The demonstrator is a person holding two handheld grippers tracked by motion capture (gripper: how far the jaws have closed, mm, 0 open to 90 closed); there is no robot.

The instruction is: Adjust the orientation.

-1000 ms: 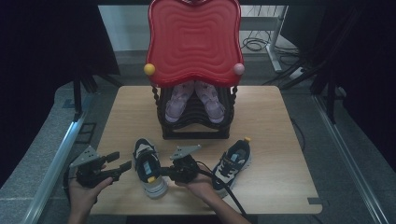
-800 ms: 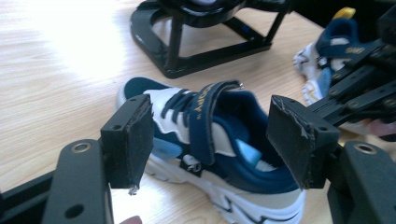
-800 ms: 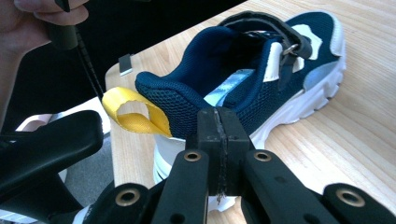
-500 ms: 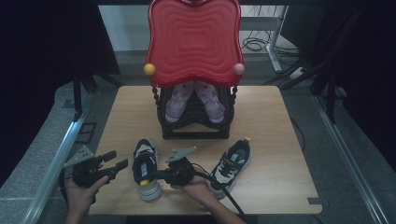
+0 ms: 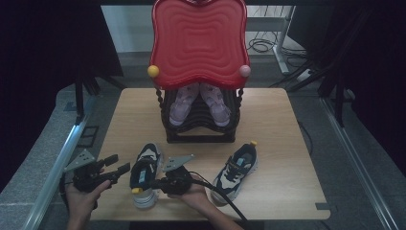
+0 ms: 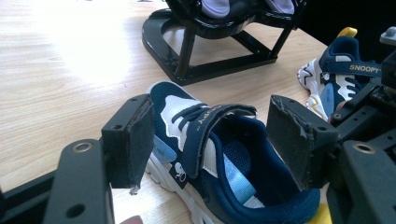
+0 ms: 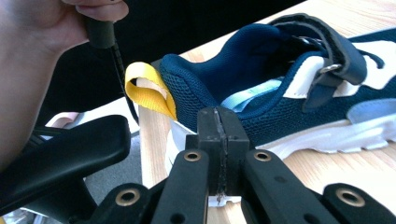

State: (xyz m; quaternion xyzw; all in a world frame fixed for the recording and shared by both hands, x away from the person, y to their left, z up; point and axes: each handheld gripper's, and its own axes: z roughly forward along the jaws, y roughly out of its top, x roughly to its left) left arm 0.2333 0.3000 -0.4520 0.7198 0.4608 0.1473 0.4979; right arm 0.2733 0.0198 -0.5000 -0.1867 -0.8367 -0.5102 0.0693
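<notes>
The left gripper (image 6: 210, 140) stood open around the navy sneaker (image 6: 224, 158); the right gripper (image 7: 218, 126) (closed, empty) waited beside its heel, nothing lifted yet.

Probably a lab — black curtains (image 5: 43, 72)

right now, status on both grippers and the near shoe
Left gripper open, jaws either side of the navy sneaker. Right gripper shut beside its heel, not gripping. Shoe rack stands clear behind.

rack's lilac shoes (image 5: 198, 103) half hidden by red tray (image 5: 198, 43)
</notes>
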